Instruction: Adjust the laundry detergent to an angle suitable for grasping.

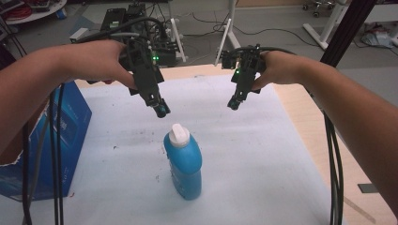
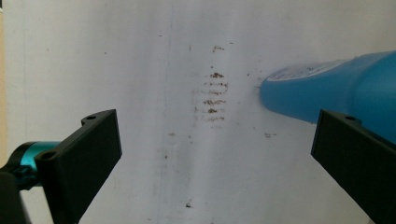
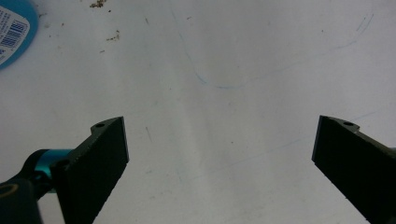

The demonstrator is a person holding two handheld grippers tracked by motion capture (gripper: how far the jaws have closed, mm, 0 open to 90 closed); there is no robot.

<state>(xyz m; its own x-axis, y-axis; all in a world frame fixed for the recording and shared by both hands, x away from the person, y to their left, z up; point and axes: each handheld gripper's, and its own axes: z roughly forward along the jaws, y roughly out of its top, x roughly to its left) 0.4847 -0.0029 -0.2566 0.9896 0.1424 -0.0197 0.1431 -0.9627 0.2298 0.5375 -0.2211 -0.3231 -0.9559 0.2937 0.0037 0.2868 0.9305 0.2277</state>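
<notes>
We note blue bottle (image 1: 184,161) upright w/ white cap (image 1: 179,134), near-centre on white table (image 1: 263,154). Blue box (image 1: 70,126) at its 9 o'clock, table edge. Farther: left gripper (image 1: 162,111) at bottle's 11, jaws wide, empty; right gripper (image 1: 233,105) at 1, wide, empty.

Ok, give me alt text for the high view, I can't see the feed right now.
A blue bottle with a white cap stands upright on a white sheet. The left gripper and right gripper, both open, hover above and beyond it.
</notes>
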